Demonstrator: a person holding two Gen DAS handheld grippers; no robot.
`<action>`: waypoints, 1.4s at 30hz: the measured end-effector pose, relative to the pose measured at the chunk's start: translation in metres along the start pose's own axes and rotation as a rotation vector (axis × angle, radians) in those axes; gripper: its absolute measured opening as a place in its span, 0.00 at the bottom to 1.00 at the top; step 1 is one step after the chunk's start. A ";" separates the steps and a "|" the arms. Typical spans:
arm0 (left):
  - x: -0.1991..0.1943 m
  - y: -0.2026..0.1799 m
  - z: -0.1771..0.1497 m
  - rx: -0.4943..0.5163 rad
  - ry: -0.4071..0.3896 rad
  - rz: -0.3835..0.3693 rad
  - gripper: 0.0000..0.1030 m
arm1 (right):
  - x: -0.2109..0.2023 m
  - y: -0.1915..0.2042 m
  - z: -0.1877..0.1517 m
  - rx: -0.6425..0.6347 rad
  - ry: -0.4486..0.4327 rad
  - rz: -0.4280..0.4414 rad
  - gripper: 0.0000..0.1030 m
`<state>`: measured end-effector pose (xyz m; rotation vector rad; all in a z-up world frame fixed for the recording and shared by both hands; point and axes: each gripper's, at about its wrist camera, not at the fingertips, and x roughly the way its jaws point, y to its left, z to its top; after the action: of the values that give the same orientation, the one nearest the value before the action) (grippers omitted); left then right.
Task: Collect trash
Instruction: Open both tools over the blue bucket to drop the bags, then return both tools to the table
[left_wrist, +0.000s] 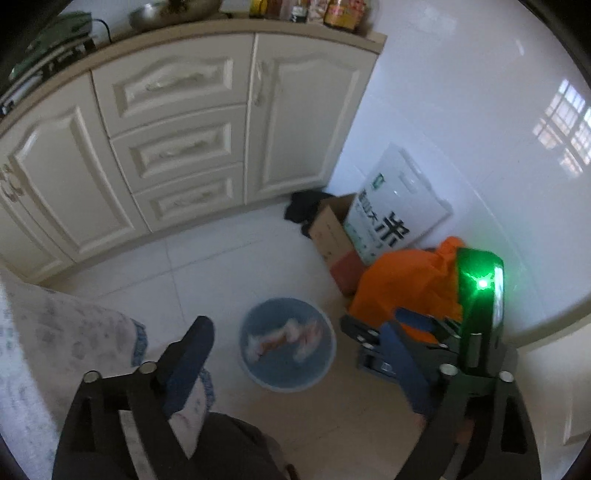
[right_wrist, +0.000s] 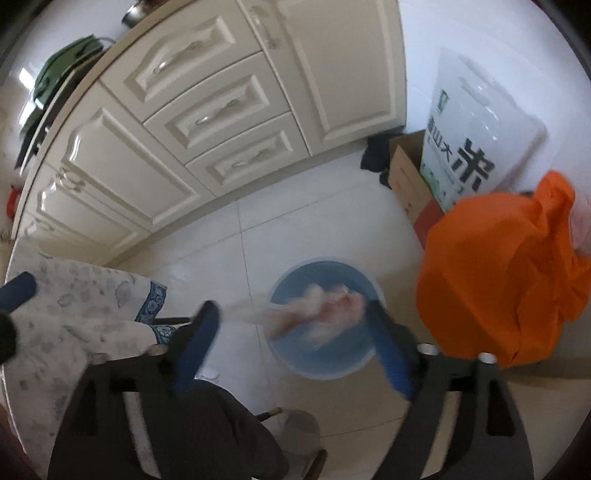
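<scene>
Trash (right_wrist: 325, 314) first: it's a blurry pale wad with pinkish bits, sitting in or right over the round blue bin (right_wrist: 295, 363) on the tiled floor, can't really tell which because it's smeared by motion. In the left wrist view the same stuff (left_wrist: 284, 338) looks like it's lying inside the bin (left_wrist: 258, 376).

Right gripper (right_wrist: 291, 314) points down over that bin with its blue-padded fingers (right_wrist: 195, 350) spread wide, and nothing is pinched between the pads; the pale wad just shows in the gap beyond the tips. Left gripper (left_wrist: 299, 325) is also wide open and holding nothing, aimed down at the floor with the bin between its fingers (left_wrist: 188, 369) in the view. The right gripper's body with its glowing green light (left_wrist: 480, 284) shows up on the right edge of the left wrist view.

Moving outward: an orange bag (right_wrist: 498, 280) sits just right of the bin, in front of a cardboard box (right_wrist: 406, 177) and a big white rice sack (right_wrist: 476, 136) leaning on the white wall. A patterned tablecloth with blue trim (right_wrist: 85, 306) hangs at the lower left. Cream cabinets with drawers (right_wrist: 218, 107) run along the back, with jars and bottles (left_wrist: 314, 11) up on the counter. Something dark (right_wrist: 373, 153) lies on the floor at the cabinet's corner.
</scene>
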<state>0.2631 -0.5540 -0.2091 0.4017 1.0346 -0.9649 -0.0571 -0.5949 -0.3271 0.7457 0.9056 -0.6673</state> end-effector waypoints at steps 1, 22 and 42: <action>-0.001 0.000 0.005 -0.004 -0.014 0.014 0.95 | -0.002 -0.002 -0.002 0.007 0.000 0.003 1.00; -0.210 0.052 -0.121 -0.142 -0.420 0.140 0.99 | -0.120 0.106 -0.015 -0.130 -0.207 0.064 1.00; -0.375 0.083 -0.352 -0.324 -0.716 0.500 0.99 | -0.232 0.334 -0.092 -0.537 -0.423 0.296 1.00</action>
<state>0.0795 -0.0863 -0.0696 0.0200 0.3854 -0.4134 0.0541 -0.2864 -0.0698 0.2306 0.5297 -0.2770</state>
